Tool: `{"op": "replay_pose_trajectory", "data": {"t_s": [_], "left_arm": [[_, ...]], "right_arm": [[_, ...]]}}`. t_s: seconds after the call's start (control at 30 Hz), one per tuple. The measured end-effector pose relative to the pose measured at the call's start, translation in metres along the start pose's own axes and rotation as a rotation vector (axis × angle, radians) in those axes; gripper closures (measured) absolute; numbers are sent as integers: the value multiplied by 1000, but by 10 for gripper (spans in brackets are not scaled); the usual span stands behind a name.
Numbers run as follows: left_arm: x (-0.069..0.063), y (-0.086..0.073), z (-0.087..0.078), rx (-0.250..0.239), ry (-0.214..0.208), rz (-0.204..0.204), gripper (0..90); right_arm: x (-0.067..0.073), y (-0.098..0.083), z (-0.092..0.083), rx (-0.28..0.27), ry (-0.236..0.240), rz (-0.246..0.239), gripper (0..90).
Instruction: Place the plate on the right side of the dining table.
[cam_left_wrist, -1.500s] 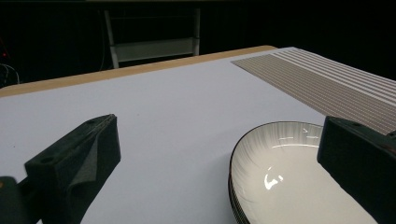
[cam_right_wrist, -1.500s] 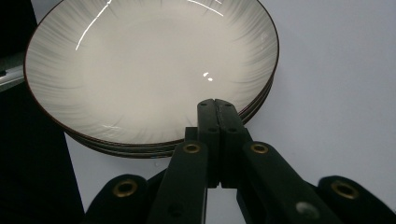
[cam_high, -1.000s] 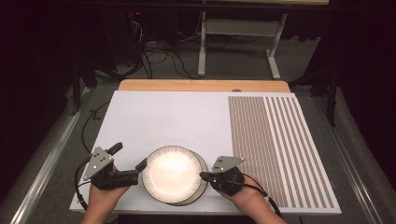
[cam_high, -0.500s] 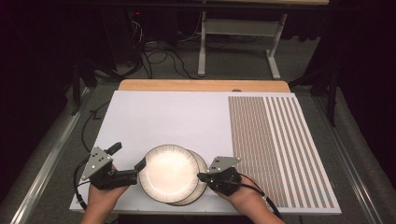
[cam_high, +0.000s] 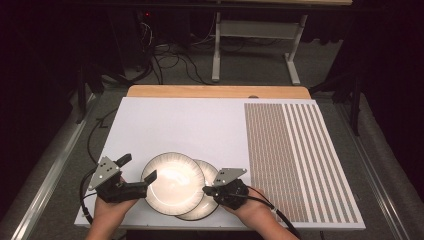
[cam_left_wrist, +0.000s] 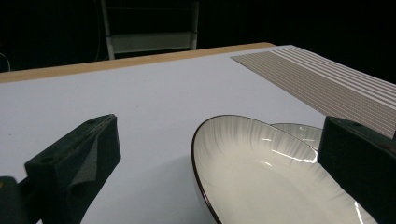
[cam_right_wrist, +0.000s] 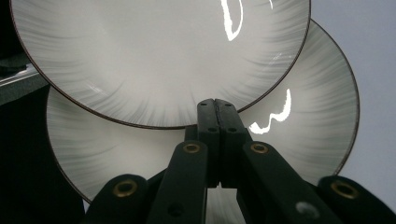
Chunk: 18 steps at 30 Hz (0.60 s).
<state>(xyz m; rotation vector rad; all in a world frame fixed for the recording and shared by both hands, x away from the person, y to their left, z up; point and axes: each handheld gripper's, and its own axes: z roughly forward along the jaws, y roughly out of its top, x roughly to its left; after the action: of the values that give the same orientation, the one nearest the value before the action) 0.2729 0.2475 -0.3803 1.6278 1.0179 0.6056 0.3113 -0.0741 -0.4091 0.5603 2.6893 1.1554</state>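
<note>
Two plates sit stacked near the worktop's (cam_high: 190, 125) 6 o'clock edge, the top plate (cam_high: 172, 182) slid toward 9 off the lower plate (cam_high: 207, 197), with loads of bare white room toward 12. Left tongs (cam_high: 137, 170) gape wide around the top plate's 9 o'clock rim without pinching it. Right tongs (cam_high: 207, 190) are shut tight at the plates' 3 o'clock side, and the striped mat (cam_high: 295, 160) sits beyond; can't tell if they nip a rim.

Black grippers (cam_high: 131, 175), grey triangular plates, brass rivets, black trailing cables.
</note>
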Motion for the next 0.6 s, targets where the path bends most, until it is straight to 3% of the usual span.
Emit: {"op": "replay_pose_trajectory", "data": {"t_s": [0.07,0.23,0.27,0.3,0.33,0.37,0.4,0.43,0.47,0.5,0.6], "left_arm": [[0,0,1,18,-8,-6,2],[0,-3,9,156,-52,-61,17],[0,-3,9,156,-52,-61,28],[0,-5,13,217,-85,-92,43],[0,-5,13,217,-85,-92,60],[-1,-7,17,286,-129,-116,67],[-1,-7,17,286,-129,-116,82],[-2,-10,21,344,-150,-129,106],[-2,-10,21,344,-150,-129,122],[-3,-11,23,392,-153,-155,141],[-3,-11,24,414,-167,-186,223]], "right_arm": [[1,1,2,0,2,-4,900],[3,4,5,-5,7,-17,900],[3,4,4,-2,7,-11,900],[3,4,5,-4,5,-18,900],[3,4,5,-4,5,-18,900],[3,4,5,-4,2,-19,900],[3,4,5,-4,2,-19,900],[3,4,4,-3,0,-18,900],[3,4,4,-3,0,-18,900],[4,4,4,-2,-2,-18,900],[4,4,4,-1,-1,-20,900]]}}
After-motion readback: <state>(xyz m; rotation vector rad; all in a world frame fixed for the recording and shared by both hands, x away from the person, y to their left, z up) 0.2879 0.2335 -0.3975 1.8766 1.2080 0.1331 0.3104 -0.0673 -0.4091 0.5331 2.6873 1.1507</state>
